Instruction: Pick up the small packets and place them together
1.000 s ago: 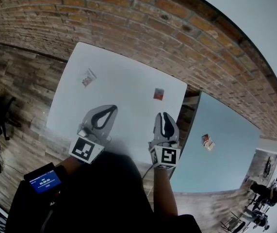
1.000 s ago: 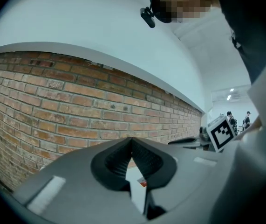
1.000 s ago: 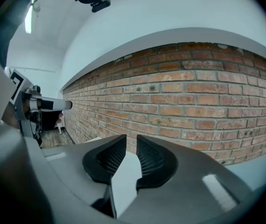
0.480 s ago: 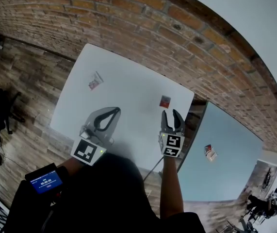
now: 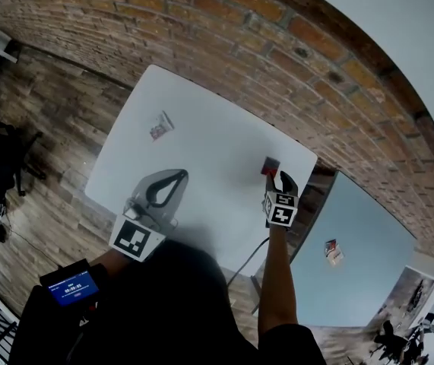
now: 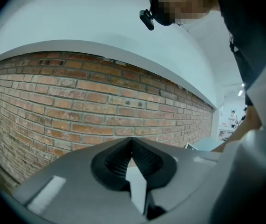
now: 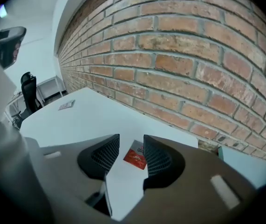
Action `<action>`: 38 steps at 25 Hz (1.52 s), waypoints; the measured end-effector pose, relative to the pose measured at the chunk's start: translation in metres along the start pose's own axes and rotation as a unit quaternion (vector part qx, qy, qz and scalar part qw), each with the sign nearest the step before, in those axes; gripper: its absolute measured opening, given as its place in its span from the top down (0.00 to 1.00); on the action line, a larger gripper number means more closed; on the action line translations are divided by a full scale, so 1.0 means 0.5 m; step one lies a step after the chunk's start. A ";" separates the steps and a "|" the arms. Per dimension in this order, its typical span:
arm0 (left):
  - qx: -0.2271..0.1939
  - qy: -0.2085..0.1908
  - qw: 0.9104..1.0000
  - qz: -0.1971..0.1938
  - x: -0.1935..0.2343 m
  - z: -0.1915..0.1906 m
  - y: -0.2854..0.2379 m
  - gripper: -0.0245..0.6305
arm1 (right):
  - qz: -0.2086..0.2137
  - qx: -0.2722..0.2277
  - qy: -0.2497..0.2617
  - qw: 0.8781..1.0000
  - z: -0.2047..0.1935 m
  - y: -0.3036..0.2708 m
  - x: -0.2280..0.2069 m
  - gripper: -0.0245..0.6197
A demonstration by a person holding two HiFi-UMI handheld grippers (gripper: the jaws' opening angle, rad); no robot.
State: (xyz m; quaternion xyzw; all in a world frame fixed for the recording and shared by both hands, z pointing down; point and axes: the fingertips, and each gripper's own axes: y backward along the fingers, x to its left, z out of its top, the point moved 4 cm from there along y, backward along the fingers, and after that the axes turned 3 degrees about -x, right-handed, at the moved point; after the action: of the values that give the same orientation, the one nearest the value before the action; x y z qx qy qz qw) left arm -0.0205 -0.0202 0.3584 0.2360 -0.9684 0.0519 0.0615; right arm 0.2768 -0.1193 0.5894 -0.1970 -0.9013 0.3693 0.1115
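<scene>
A pale packet lies near the left edge of the white table, and the left gripper hovers nearer with its jaws pressed together, empty. At the right corner, the right gripper has just been opening its jaws; they stand apart, framing the red packet without touching it. Another packet lies on the blue table.

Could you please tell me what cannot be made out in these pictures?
Head view: print on the red packet, far packet and third packet on the blue table is too small to read.
Left gripper view: the body of the shut left gripper hides every packet.
</scene>
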 end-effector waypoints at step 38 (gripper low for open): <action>0.018 0.002 1.000 -0.004 -0.010 -0.012 -0.003 0.96 | 0.004 0.086 -0.127 0.988 -0.167 -0.066 0.082 0.68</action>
State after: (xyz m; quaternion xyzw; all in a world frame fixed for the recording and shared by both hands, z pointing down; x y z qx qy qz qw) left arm -0.0148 -0.0186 0.3638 0.2406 -0.9663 0.0695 0.0598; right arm 0.2599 -0.0709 0.6740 -0.1415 -0.8722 0.4681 0.0115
